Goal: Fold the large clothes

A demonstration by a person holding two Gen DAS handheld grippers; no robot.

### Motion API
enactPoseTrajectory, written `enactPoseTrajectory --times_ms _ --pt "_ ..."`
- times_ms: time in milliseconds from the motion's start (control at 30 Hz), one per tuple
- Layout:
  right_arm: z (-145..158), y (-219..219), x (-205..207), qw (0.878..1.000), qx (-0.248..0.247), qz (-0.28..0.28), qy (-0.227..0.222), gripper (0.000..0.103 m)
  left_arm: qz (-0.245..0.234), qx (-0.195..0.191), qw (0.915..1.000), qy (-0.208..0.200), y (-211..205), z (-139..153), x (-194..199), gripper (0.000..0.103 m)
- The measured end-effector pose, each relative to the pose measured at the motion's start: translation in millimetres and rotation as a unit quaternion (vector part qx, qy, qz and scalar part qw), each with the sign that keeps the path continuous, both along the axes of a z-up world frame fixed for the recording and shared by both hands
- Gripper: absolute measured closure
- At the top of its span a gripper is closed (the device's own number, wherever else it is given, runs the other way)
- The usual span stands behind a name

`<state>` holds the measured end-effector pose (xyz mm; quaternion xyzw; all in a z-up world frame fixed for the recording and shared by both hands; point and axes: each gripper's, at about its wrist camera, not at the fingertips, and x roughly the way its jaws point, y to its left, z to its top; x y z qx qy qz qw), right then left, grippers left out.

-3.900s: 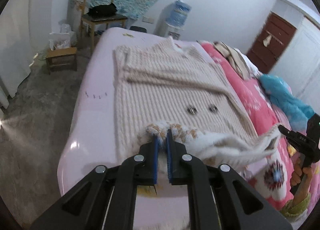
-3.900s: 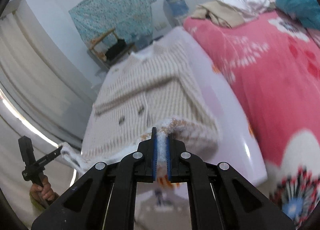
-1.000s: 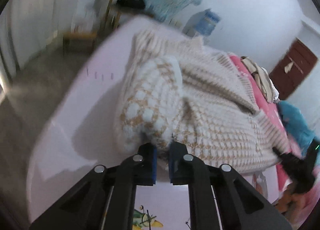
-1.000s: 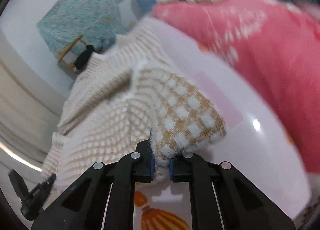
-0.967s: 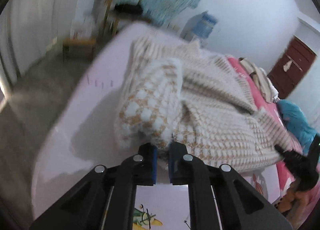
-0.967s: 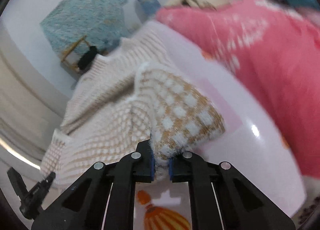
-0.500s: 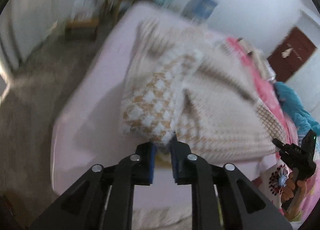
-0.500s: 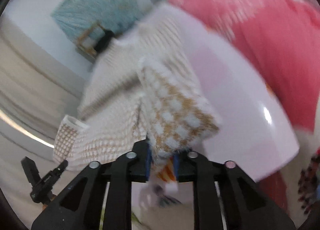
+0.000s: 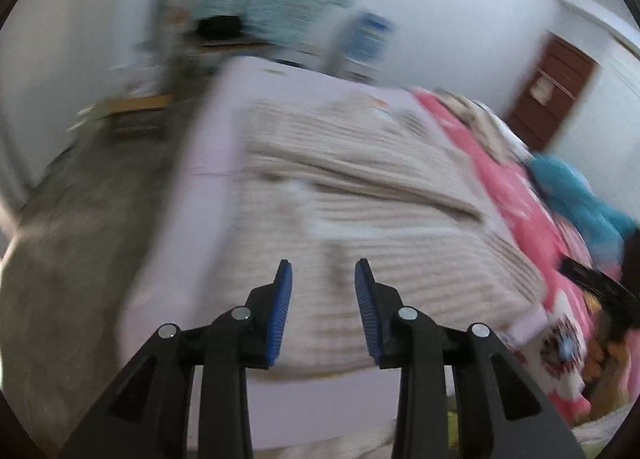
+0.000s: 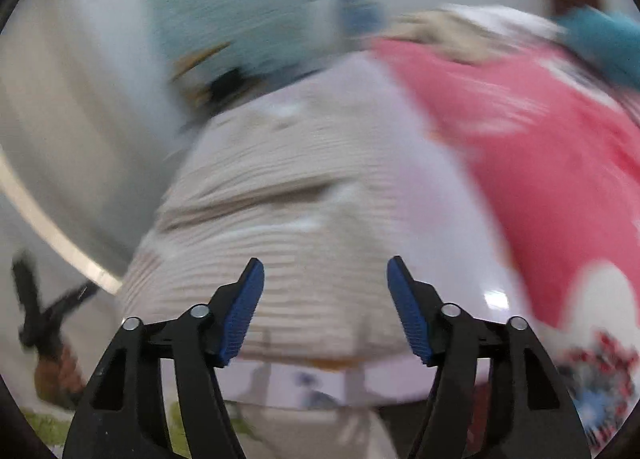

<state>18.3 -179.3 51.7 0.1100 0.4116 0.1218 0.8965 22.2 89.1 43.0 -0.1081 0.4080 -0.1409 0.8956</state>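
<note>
Sweater (image 9: pixel 360 195) lies doubled over on the bed's pale sheet (image 9: pixel 208 163), just ahead of and below both grippers, its near folded edge under their tips. The left gripper (image 9: pixel 323 291) and right gripper (image 10: pixel 325 299) have both just been opening; their jaws stand apart with nothing between them, so the hem looks released and this fold laid down. Next, I'd judge, comes a fresh grasp on an edge for another fold. Beyond lie a pink blanket (image 10: pixel 520 131) and a blurred chair (image 9: pixel 212 31).

One knitted sweater (image 9: pixel 360 211), one pink quilt (image 10: pixel 540 147), two claws (image 9: pixel 323 299) (image 10: pixel 326 299).
</note>
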Motion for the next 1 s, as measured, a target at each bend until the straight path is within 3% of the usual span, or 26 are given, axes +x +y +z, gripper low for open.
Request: enactPoseTrajectory --times_ms 67,167,200,233,300,367,433,567,633,700,800,1000 --pt "-8.8 33.5 16.8 0.999 -0.018 0.05 0.009 0.057 -0.039 0.006 0.9992 0.002 -27.8 -6.2 10.7 0.071" --pt "-36.7 62.6 31.9 0.993 -0.039 0.103 0.049 0.065 -0.076 0.03 0.9954 0.05 -56.2 -36.7 21.8 0.071" --pt "-55.3 66.2 36.0 0.989 -0.053 0.108 0.084 0.066 -0.07 0.054 0.9927 0.082 -58.9 -54.0 24.9 0.071" --pt "-73.0 65.8 36.0 0.985 -0.062 0.109 0.115 0.066 -0.07 0.055 0.9909 0.101 -57.2 -65.4 25.8 0.07" --pt "-76.0 61.3 23.4 0.986 -0.056 0.112 0.112 0.066 -0.07 0.025 0.9925 0.097 -47.6 -67.6 21.2 0.07" --pt "-70.8 57.0 22.6 0.984 -0.066 0.114 0.12 0.066 -0.073 0.023 0.9927 0.093 -45.1 -60.9 21.1 0.07" --pt "-59.3 53.6 25.6 0.986 -0.056 0.106 0.119 0.066 -0.078 0.026 0.9946 0.063 -47.4 -47.7 22.1 0.07" --pt "-35.2 55.0 47.6 0.991 -0.042 0.102 0.079 0.066 -0.126 0.002 0.9916 0.027 -64.0 -34.0 35.3 0.07" --pt "-39.7 65.8 63.5 0.99 -0.05 0.112 0.075 0.066 -0.14 0.02 0.9895 0.028 -79.7 -41.5 45.6 0.07" --pt "-57.8 70.8 72.0 0.987 -0.054 0.121 0.088 0.065 -0.13 0.059 0.9878 0.061 -91.1 -68.6 62.7 0.069" --pt "-62.2 60.6 78.3 0.987 -0.019 0.119 0.103 0.064 -0.123 0.021 0.989 0.079 -82.0 -74.6 73.4 0.069" --pt "-31.7 2.2 71.5 0.997 -0.027 0.039 0.062 0.056 -0.036 0.058 0.9973 0.028 -37.4 -45.6 79.9 0.068"
